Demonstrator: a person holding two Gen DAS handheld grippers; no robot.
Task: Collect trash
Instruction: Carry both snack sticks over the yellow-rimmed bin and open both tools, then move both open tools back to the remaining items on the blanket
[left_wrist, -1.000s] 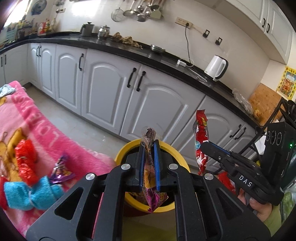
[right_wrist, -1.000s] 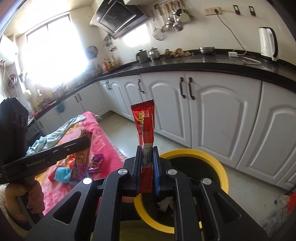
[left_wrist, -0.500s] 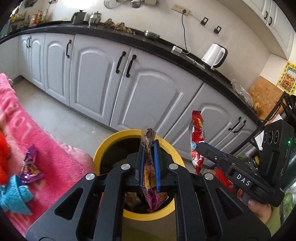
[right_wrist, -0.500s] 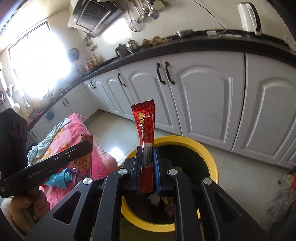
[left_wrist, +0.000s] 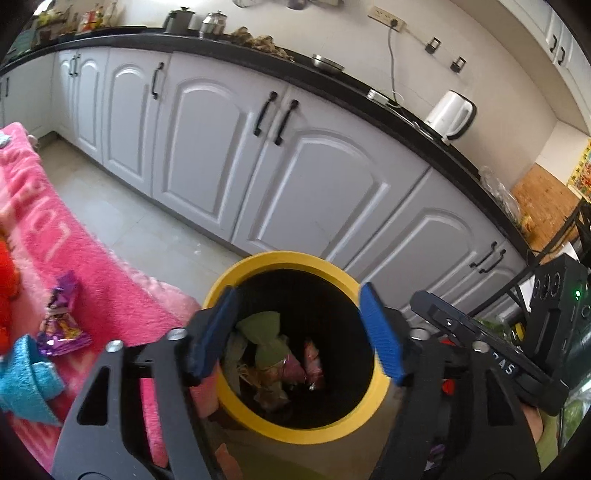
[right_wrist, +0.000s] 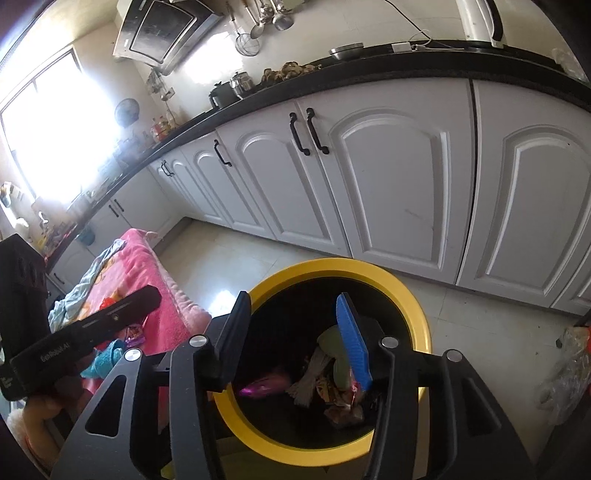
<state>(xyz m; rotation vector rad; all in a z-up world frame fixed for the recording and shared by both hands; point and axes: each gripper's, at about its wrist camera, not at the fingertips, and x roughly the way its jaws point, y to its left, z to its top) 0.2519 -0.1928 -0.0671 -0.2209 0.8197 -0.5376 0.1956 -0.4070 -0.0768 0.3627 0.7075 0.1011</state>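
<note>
Both over the yellow bin (left_wrist: 295, 424) now — left hand-held gripper (left_wrist: 295, 332) spread wide, nothing between the blue pads; right hand-held gripper (right_wrist: 291, 339) likewise apart and empty, hanging above the same rim; down in the dark of the bin, a heap of crumpled wrappers (left_wrist: 291, 365), seen again from the right wrist view (right_wrist: 332, 391). Left of the bin, on the pink blanket (left_wrist: 74, 258), a purple wrapper (left_wrist: 61, 325) lying flat, near a blue cloth (left_wrist: 26, 376) — likely the next piece of trash. Looks thin, light, crinkly foil; bound to slide and fold under the pads; best pinched at the raised crimped end rather than the flat middle, taking care not to snag the soft blanket pile beneath.
</note>
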